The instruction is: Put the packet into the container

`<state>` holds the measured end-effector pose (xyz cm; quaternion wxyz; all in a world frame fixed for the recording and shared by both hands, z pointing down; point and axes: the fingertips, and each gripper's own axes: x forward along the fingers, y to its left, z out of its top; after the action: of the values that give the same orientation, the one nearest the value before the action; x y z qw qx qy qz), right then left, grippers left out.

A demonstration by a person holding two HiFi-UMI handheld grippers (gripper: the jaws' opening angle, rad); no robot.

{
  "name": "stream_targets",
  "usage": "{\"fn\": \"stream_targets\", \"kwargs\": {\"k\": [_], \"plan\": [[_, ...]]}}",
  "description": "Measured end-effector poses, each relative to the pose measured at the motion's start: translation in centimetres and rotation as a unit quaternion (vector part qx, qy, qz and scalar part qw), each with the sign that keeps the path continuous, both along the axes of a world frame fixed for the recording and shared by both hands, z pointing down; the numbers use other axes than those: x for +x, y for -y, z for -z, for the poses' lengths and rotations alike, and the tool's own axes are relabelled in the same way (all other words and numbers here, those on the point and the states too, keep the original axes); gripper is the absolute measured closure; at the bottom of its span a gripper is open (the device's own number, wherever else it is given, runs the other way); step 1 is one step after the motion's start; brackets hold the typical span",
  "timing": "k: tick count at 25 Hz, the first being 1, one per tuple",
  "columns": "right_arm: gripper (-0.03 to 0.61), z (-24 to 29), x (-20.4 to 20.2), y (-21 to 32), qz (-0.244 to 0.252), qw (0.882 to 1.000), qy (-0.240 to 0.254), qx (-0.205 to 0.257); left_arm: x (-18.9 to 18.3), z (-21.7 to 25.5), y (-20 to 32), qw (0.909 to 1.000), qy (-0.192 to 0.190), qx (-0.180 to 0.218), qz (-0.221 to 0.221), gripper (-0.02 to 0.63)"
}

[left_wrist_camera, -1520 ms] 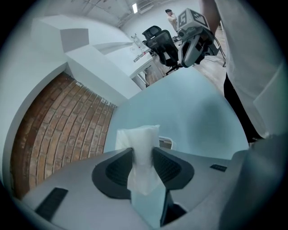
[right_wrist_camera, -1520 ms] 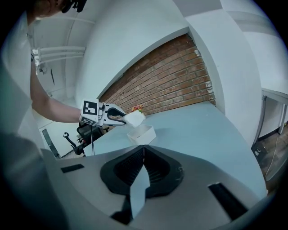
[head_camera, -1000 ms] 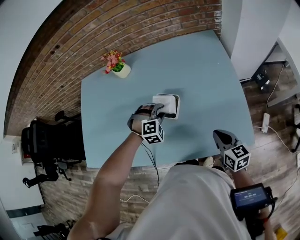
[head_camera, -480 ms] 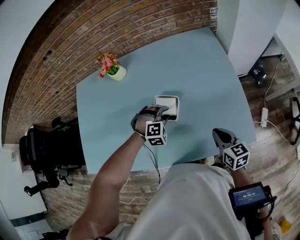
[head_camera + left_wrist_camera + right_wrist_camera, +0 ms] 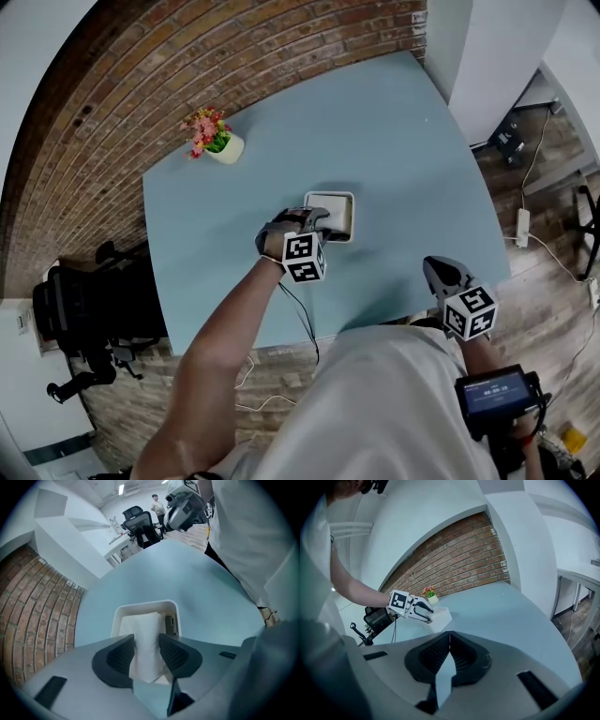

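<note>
Left claw (image 5: 146, 642) pinches packet (image 5: 143, 623), seemingly inside container (image 5: 115, 620).

On the table (image 5: 403, 150), the container (image 5: 351, 216) holds the packet (image 5: 146, 632); the flower pot (image 5: 223, 147) stands well apart at its ten o'clock.

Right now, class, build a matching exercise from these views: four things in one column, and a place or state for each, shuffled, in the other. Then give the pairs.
Column 1
1. packet
2. container
3. flower pot
4. right gripper

Column 2
a. jaws shut, empty
b. far left corner of the table
c. gripped in the jaws of the left gripper
d. mid-table, under the packet

Pairs: 1-c, 2-d, 3-b, 4-a
</note>
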<state>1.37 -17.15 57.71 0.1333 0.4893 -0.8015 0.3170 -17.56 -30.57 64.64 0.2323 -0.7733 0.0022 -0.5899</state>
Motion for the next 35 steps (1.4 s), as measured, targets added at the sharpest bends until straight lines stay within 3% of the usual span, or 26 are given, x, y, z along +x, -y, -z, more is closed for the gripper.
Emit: {"fn": "stream_targets", "kwargs": {"k": [12, 18, 22, 26, 28, 35], "plan": [[0.568, -0.2, -0.2, 0.3, 0.009, 1.0, 0.0, 0.01, 0.5, 2.5, -0.9, 0.9991, -0.03, 0.016, 0.026, 0.455], [0.569, 0.4, -0.9, 0.5, 0.032, 0.999, 0.001, 0.018, 0.4, 4.3, -1.9, 0.9945, -0.071, 0.022, 0.074, 0.456], [0.569, 0.8, -2.2, 1.2, 0.057, 0.998, 0.008, 0.031, -0.9, 6.0, -2.9, 0.9859, -0.105, 0.024, 0.128, 0.462], [0.569, 1.3, -1.4, 0.5, 0.1, 0.994, 0.012, 0.037, 1.1, 7.3, -6.2, 0.967, -0.158, 0.016, 0.199, 0.488], [0.569, 1.5, -1.0, 0.1, 0.123, 0.991, 0.013, 0.044, 2.6, 7.5, -8.0, 0.9528, -0.191, 0.004, 0.236, 0.502], [0.568, 2.7, -2.1, -0.8, 0.177, 0.981, 0.026, 0.072, 5.6, 9.3, -13.2, 0.8704, -0.333, -0.048, 0.36, 0.531]]}}
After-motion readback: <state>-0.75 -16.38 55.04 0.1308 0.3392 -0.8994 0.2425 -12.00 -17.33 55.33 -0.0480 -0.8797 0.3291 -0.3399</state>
